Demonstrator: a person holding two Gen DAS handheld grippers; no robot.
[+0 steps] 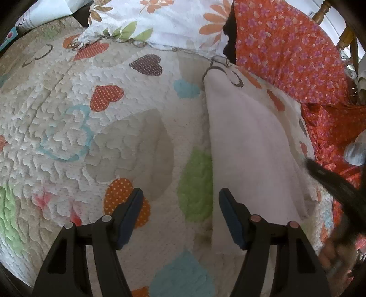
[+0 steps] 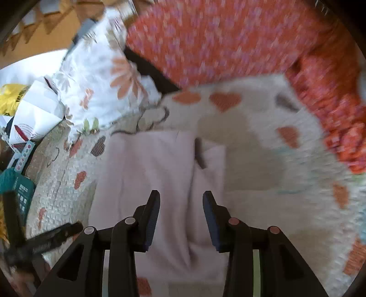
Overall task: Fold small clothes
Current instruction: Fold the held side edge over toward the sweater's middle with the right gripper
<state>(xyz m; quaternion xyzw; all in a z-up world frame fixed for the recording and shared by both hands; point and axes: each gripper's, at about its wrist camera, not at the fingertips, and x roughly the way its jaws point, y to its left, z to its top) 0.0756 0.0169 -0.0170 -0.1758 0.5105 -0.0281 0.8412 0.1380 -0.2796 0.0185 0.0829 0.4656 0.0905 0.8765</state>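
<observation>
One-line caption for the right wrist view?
Open right gripper above a pale pink garment lying on a heart-patterned quilt.

A cream quilted bedspread carries hearts in orange with white dots, brown with dots, plain green, sky blue and beige, plus outlined hearts in blue and dark thread. On it lies a plain pale pink soft garment without any pattern. A white pillow shows orange daisies and green leaves. A red-orange cloth is sprinkled with small pink-purple flowers. Each black claw has dark blue pads. A yellow bag sits beside white paper.
</observation>
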